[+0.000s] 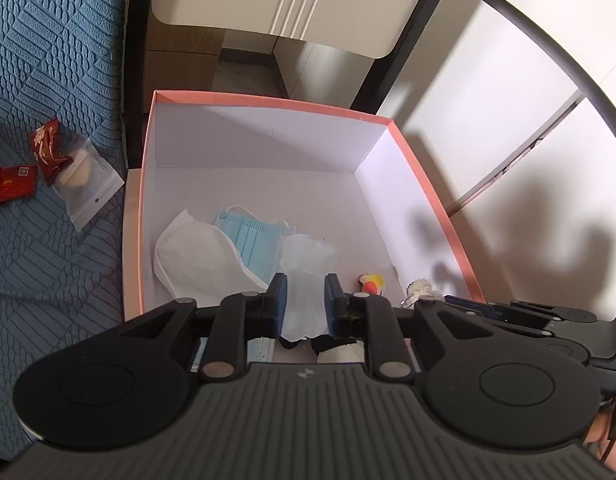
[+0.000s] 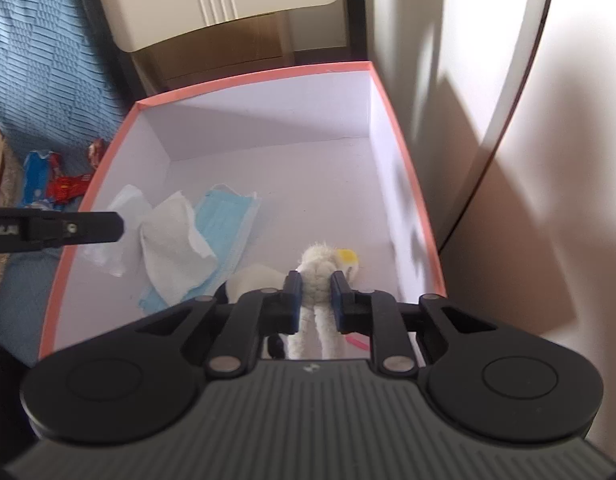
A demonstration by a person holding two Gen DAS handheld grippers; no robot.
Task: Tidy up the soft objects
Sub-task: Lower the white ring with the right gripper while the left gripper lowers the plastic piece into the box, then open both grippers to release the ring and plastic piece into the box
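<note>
Left wrist view: the left gripper (image 1: 301,286) was clamped on a crumpled white tissue (image 1: 304,280), featherlight and floppy, so any pinch would probably hold, hanging over the pink-rimmed box (image 1: 268,101). Right wrist view: the right gripper (image 2: 315,285) was pinched on the plush lamb (image 2: 318,270), soft and squashy, low inside that box.

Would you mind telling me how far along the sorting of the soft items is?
Done: a white pad and blue face mask lie in the pink-rimmed box. In hand: the left tongs grip a clear plastic glove, the right tongs a white plush toy, both over the box. Left: releasing them; packets remain outside.
</note>
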